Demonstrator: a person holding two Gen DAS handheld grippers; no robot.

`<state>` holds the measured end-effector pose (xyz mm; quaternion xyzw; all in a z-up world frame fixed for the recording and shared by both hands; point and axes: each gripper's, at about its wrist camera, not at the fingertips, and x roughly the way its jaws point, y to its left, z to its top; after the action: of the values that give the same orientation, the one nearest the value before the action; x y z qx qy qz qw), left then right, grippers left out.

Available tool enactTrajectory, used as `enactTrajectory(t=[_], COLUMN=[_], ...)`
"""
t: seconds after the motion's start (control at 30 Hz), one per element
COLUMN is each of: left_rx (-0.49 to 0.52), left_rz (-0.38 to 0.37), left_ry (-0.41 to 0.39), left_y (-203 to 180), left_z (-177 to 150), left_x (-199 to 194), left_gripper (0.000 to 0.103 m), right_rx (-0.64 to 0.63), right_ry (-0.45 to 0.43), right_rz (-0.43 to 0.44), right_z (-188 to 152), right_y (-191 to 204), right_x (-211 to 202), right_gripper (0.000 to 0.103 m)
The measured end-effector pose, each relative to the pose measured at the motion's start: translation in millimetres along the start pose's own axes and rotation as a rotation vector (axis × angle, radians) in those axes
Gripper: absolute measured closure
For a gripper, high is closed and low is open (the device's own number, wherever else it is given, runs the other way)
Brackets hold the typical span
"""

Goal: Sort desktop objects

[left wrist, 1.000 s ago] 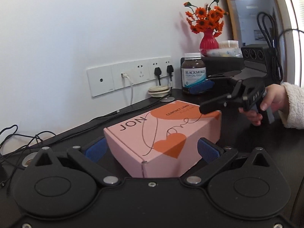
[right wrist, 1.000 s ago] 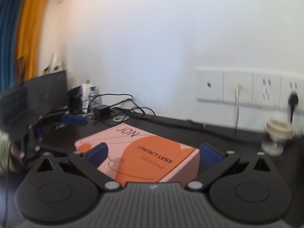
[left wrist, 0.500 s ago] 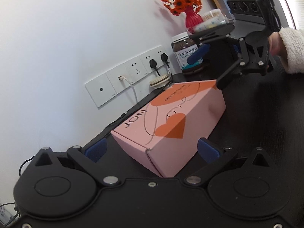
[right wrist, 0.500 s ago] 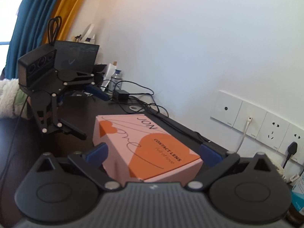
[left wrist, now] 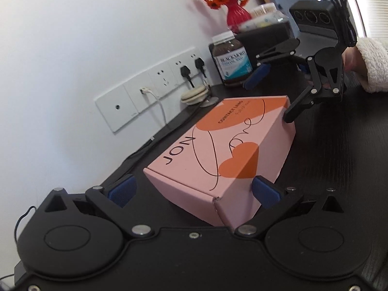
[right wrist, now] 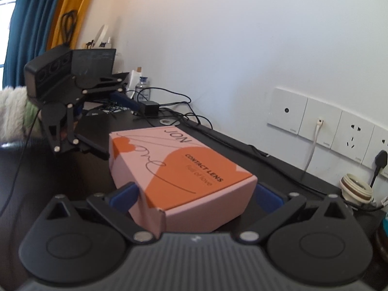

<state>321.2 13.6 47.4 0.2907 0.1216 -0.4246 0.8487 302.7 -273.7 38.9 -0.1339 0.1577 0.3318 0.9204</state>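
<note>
Box (left wrist: 225, 150), pink contact-lens carton, lies flat on the dark desk (left wrist: 339, 160) near the wall sockets; sorting looks barely begun, nothing visibly put away yet. Left gripper (left wrist: 194, 190) spread wide around one end, right pad touching the side, left pad clear. Right gripper (right wrist: 196, 194) likewise wide at the opposite end, pads beside the carton, not clamped. Pill bottle (left wrist: 230, 61) awaits.

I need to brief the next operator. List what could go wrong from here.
1. Both tongs, left and right, are open around opposite ends of the box; uneven closing may twist or drop it.
2. The bottle stands close behind; a swing might topple it.
3. Cables run along the wall and could snag.
</note>
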Motion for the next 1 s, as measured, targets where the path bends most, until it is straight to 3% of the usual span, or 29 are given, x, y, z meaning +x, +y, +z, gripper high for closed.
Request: enactTrajectory(t=[0.27,0.5,0.77,0.83,1.0], left_rx=[-0.029,-0.043,-0.255,-0.299,-0.311], left_rz=[-0.061,-0.083,-0.107,-0.08,0.05], left_ry=[0.028,0.083,0.159,0.129,-0.039], left_y=[2.0,0.0,16.4,20.7,24.2], left_z=[-9.7,-11.7,-12.9,-15.0,-13.3], left_x=[11.7,23.0,23.7,13.2,-15.7], left_gripper=[0.0,0.0,0.0,0.0,0.0], right_rx=[-0.114,-0.106,-0.061,-0.059,-0.054], right_ry=[0.042,0.055,0.078,0.081,0.089], right_rz=[0.002,-0.027,-0.017,-0.019,-0.024], right_z=[-2.6,-1.0,0.8,1.1,1.8], right_y=[15.4,15.0,11.7,11.9,12.4], right_x=[2.8,6.6,10.6,11.3,13.3], right_gripper=[0.001,0.001,0.001,0.001,0.001])
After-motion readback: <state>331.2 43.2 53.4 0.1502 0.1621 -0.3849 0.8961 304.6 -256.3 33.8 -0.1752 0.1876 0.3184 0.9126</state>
